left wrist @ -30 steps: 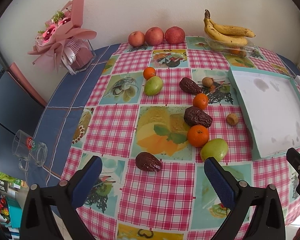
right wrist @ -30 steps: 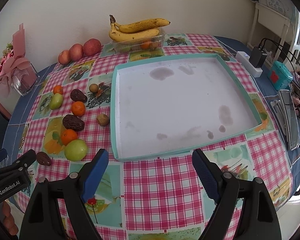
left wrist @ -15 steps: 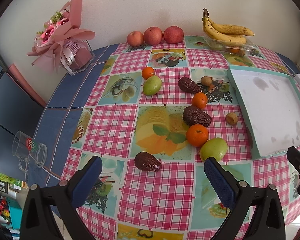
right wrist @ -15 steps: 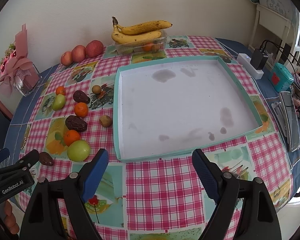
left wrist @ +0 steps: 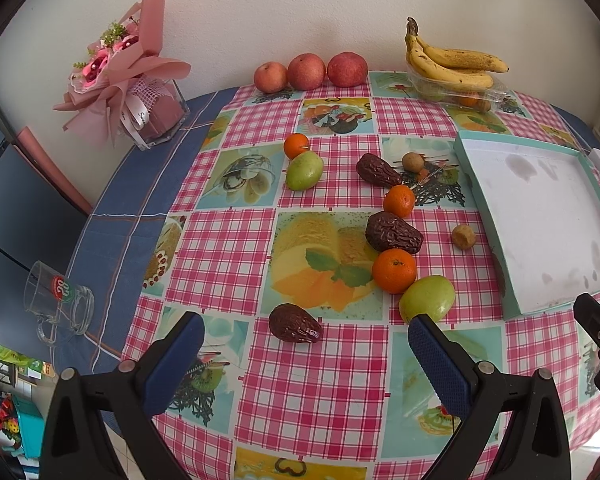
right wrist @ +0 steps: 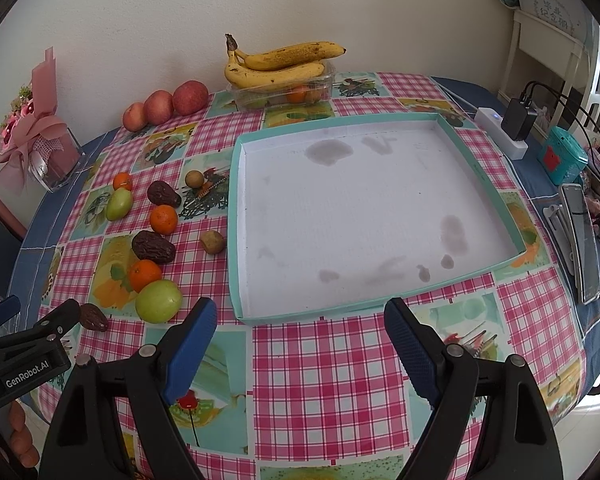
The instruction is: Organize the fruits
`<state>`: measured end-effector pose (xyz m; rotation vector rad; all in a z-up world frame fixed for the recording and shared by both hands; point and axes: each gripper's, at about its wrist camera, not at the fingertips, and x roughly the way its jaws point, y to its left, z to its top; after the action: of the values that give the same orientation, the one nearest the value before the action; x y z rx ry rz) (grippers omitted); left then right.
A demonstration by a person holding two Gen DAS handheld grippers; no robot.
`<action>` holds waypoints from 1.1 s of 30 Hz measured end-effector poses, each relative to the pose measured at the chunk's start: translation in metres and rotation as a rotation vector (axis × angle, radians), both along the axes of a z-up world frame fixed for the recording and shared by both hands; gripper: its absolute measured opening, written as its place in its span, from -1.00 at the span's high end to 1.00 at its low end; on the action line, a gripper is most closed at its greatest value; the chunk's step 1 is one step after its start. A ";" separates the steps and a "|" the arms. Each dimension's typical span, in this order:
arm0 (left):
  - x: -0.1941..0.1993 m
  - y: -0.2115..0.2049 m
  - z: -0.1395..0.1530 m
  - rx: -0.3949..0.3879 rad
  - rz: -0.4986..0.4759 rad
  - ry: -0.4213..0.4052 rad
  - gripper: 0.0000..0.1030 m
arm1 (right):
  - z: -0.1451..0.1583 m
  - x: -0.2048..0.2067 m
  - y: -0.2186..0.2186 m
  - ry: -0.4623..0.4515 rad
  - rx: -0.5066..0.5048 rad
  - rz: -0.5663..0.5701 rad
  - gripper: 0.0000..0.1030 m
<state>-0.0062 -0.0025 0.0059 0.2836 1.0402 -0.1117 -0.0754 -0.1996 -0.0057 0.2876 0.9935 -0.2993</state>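
Left wrist view: left gripper (left wrist: 306, 356) wide open, holding nothing. Dark date (left wrist: 295, 323) lies just ahead, between the fingers, w/ green fruit (left wrist: 427, 298) by the right finger, orange (left wrist: 394, 271) touching it.

Right wrist view: right gripper (right wrist: 300, 342) wide open, nothing held, just short of the tray (right wrist: 496, 196) near rim. Tray holds no fruit; fruits lie left of tray.

In the left wrist view the tray (left wrist: 485, 184) runs past the right edge; fruit inside the clear container (right wrist: 324, 80) beneath the bananas (right wrist: 284, 65) is indistinct.
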 end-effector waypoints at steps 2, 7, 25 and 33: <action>0.000 0.000 0.000 0.000 0.000 0.000 -1.00 | 0.000 0.000 0.000 0.000 0.000 0.000 -0.67; 0.000 0.000 0.000 -0.003 0.001 0.000 -1.00 | 0.000 0.000 0.000 0.000 -0.001 0.000 -0.67; 0.016 0.044 -0.002 -0.209 0.071 0.025 -1.00 | 0.000 0.007 0.005 -0.004 -0.011 0.021 -0.67; 0.025 0.071 -0.007 -0.256 0.038 -0.060 -1.00 | 0.012 0.039 0.033 -0.057 0.027 0.141 -0.67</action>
<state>0.0186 0.0684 -0.0012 0.0349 0.9601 -0.1987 -0.0367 -0.1662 0.0065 0.2483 0.9572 -0.1492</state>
